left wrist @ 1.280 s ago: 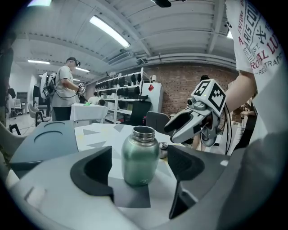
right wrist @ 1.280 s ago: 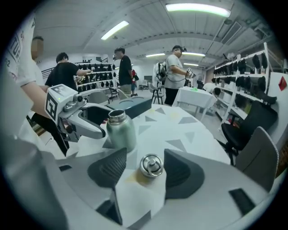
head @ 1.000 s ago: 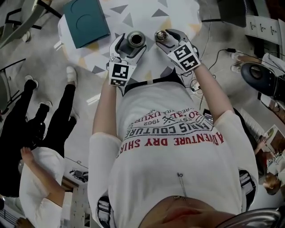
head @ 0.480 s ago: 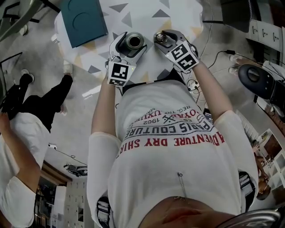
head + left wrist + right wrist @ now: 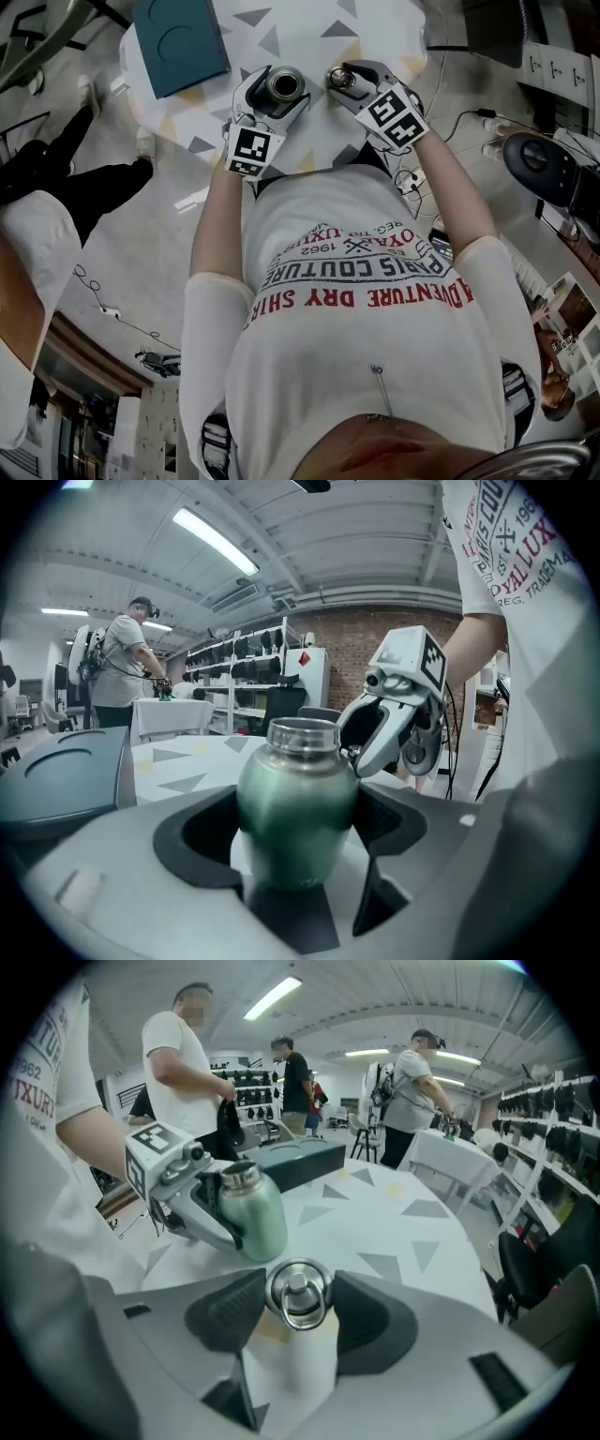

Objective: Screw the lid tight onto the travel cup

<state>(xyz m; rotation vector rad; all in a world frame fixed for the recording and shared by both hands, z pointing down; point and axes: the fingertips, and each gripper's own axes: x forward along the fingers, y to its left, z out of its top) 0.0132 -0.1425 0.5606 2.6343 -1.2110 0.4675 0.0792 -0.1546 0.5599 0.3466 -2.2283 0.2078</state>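
The lid point(image 5: 298, 1297) is not on yet. The left tool point(image 5: 281, 82) is clamped round the green travel cup point(image 5: 295, 803), which seems to stand on the desk point(image 5: 309, 28), mouth bare. The right tool point(image 5: 345, 77) grips the lid just right of it, apart; placing and screwing remain.

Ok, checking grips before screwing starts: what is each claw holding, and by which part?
The left claw grips the green travel cup around its body, below the neck. The right claw pinches the lid by its rim.

Teal case point(image 5: 178, 42) on triangle-patterned table point(image 5: 309, 28)
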